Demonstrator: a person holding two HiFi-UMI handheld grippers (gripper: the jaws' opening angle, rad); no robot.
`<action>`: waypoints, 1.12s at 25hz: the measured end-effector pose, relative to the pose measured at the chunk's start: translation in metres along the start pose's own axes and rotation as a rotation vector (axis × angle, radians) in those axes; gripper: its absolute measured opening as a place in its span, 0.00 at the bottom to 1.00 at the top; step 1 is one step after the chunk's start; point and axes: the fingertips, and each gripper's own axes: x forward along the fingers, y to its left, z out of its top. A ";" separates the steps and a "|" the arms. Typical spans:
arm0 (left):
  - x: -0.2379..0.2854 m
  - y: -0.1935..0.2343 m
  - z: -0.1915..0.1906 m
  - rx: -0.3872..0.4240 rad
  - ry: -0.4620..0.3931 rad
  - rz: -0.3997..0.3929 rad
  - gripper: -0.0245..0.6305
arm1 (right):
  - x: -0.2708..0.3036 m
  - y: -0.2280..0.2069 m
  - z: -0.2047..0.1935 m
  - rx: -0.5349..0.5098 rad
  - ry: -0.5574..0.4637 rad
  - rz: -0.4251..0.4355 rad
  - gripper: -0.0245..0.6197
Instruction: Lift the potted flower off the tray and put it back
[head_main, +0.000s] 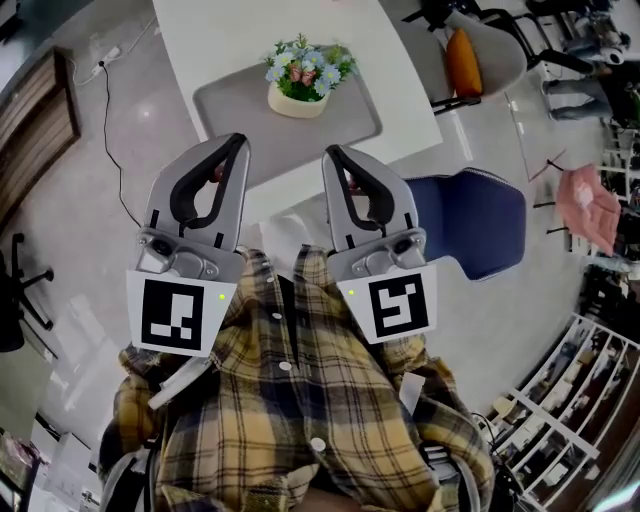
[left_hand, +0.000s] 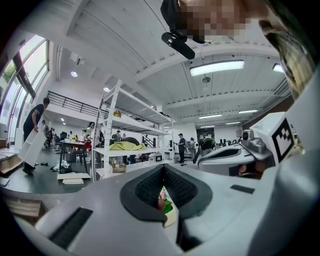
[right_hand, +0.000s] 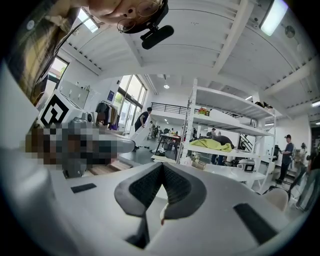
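Potted flower (head_main: 300, 80) is sitting on the grey tray (head_main: 225, 120), about mid-width and toward the tray's far edge. It's upright: cream pot, blue and white blooms, a bit of pink in the middle. The tray itself lies on a white table (head_main: 220, 35).

Both tools are on the near side of the tray, side by side with a gap between them, pointing at it. The left gripper (head_main: 239, 142) has its jaws pressed together with nothing pinched. In the head view its tip overlaps the tray's near edge, but I can't tell how high above it sits. The right gripper (head_main: 331, 152) is the same deal: jaws squeezed together, holding nothing, tip just short of the tray's near edge. Neither one touches the pot.

In the left gripper view you can catch a sliver of the pot and some green through the little gap under the closed pads. That's just the flower beyond the tool, not something in its grip.

Off to the right of the tray there's a blue chair (head_main: 480, 220), nearer the person than the tray is. Past the tray's right end is a grey chair with something orange (head_main: 463, 62) on it. To the left of the tray a dark cable (head_main: 108, 110) trails across the floor. The person's yellow plaid shirt (head_main: 300, 420) fills the view behind the grippers.
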 end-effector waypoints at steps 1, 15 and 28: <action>0.010 0.004 0.002 -0.001 0.001 0.007 0.05 | 0.008 -0.008 0.002 -0.004 0.001 0.007 0.04; 0.102 0.028 -0.015 0.005 0.095 0.059 0.05 | 0.075 -0.090 -0.011 -0.012 0.033 0.097 0.04; 0.124 0.029 -0.052 0.001 0.156 0.034 0.05 | 0.089 -0.101 -0.040 0.029 0.054 0.145 0.04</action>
